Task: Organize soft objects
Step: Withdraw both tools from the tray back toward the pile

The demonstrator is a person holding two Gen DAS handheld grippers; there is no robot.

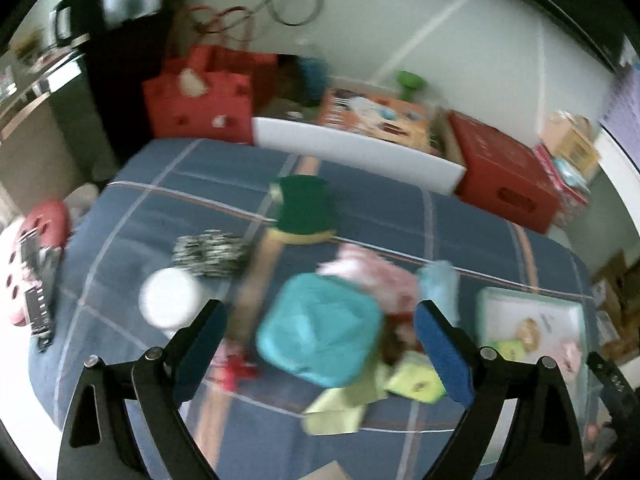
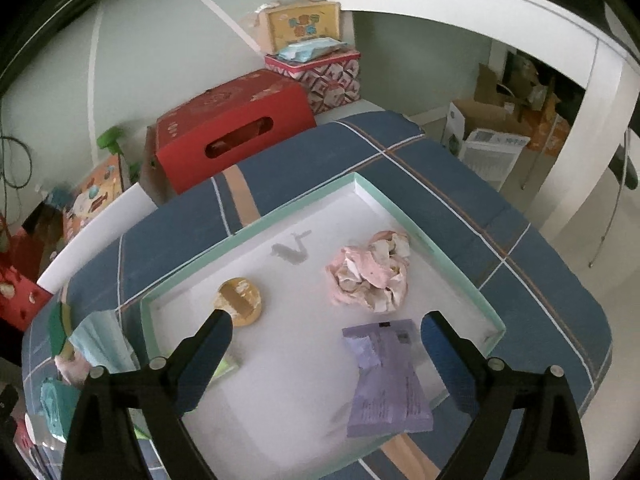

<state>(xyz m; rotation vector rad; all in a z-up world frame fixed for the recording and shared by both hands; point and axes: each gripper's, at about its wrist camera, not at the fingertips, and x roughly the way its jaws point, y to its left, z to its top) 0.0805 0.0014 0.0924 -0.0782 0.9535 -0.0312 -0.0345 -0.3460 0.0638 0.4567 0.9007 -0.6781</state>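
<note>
In the left wrist view my left gripper (image 1: 320, 340) is open above a pile of soft things on the blue plaid bed: a teal cushion (image 1: 320, 330) between the fingers, a pink cloth (image 1: 370, 276), yellow-green cloths (image 1: 412, 380), a green-and-yellow sponge (image 1: 304, 210), a black-and-white cloth (image 1: 208, 254) and a white round object (image 1: 170, 300). In the right wrist view my right gripper (image 2: 326, 346) is open and empty over a white tray (image 2: 460, 276) holding a crumpled pink cloth (image 2: 370, 274), a purple packet (image 2: 386, 380) and a round tan sponge (image 2: 240, 300).
A red box (image 2: 232, 136), a white board (image 1: 356, 154), a red bag (image 1: 200, 96) and toy boxes (image 1: 376, 118) stand behind the bed. A white desk (image 2: 520, 16) with cartons under it is at the right. The tray also shows in the left wrist view (image 1: 490, 308).
</note>
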